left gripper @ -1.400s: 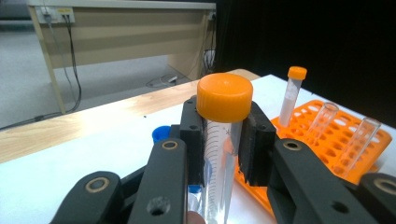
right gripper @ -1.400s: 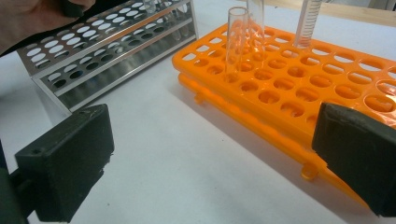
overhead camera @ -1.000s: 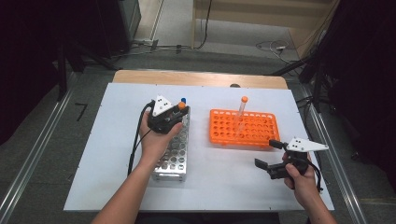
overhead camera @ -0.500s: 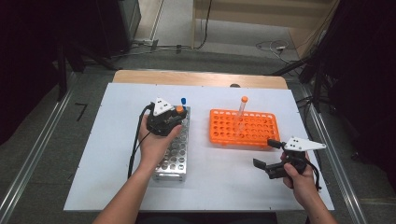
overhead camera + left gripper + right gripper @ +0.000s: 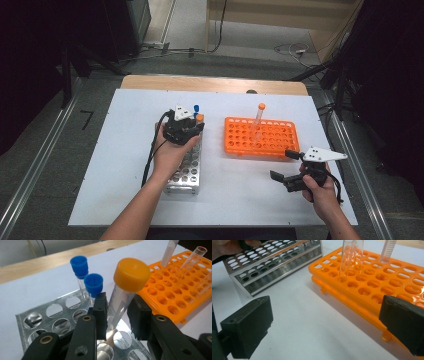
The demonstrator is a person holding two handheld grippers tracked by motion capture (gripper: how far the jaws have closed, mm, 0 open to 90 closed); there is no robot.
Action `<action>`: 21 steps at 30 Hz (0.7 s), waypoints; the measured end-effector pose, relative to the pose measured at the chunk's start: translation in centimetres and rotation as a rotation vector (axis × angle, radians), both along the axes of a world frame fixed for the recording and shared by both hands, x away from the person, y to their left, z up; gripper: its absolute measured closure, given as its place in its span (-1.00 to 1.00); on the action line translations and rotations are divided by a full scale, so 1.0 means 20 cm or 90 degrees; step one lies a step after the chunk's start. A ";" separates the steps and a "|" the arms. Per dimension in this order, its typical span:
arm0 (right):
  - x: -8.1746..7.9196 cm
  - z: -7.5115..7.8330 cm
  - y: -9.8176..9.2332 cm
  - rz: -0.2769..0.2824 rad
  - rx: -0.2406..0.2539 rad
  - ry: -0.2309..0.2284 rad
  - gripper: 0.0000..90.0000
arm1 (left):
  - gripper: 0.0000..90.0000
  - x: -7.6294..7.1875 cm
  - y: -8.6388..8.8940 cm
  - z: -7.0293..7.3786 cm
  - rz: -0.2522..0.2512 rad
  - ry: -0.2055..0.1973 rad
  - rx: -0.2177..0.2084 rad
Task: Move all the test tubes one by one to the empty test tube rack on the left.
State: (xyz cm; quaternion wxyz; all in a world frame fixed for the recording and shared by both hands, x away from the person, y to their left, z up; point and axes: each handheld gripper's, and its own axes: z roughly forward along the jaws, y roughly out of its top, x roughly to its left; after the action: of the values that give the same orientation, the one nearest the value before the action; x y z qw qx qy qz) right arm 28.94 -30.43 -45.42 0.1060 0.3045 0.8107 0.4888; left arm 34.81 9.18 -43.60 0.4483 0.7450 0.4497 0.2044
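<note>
An orange-capped tube (image 5: 125, 295) stands tilted in my metal rack (image 5: 50, 322), between my left gripper (image 5: 117, 315) jaws, which have just been opening and stand narrow, a gap showing on one side. My right gripper (image 5: 324, 327) rests low, jaws wide, before the orange rack (image 5: 387, 282) with its clear tubes (image 5: 348, 257).

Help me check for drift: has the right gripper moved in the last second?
No. The right gripper keeps its spot off the near right corner of the orange rack.

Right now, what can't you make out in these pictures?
- Orange-capped tube: its foot, in the left gripper view, is hidden behind the left tool. The jaws have just been opening with the tube between them, and it is unclear whether the pads press on it.
- Metal rack: its far end, in the high view, is covered by the left hand.
- Clear tubes in the orange rack: their tops are cut off by the upper edge of the right gripper view.
</note>
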 end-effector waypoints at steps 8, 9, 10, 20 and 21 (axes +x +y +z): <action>0.01 0.01 0.00 0.001 0.008 -0.007 -1.00 | -0.03 0.00 0.04 0.02 -0.011 0.014 -0.062; 0.01 0.01 0.00 -0.001 0.011 -0.007 -1.00 | -0.15 -0.01 0.05 0.02 -0.013 0.012 -0.071; 0.01 0.01 0.00 -0.003 0.014 -0.008 -1.00 | -0.19 -0.01 0.06 0.03 -0.016 0.011 -0.081; 0.03 0.01 -0.01 -0.014 0.026 -0.008 -1.00 | 0.58 -0.03 0.07 0.05 -0.016 -0.030 -0.057; 0.03 0.02 -0.01 -0.015 0.027 -0.009 -1.00 | 0.57 -0.03 0.07 0.05 -0.017 -0.026 -0.058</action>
State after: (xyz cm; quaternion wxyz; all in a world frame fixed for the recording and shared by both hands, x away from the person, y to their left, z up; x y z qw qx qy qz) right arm 29.49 -30.66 -45.09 0.1109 0.3125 0.7959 0.5065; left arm 34.17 10.51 -42.65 0.4932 0.7256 0.4394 0.1926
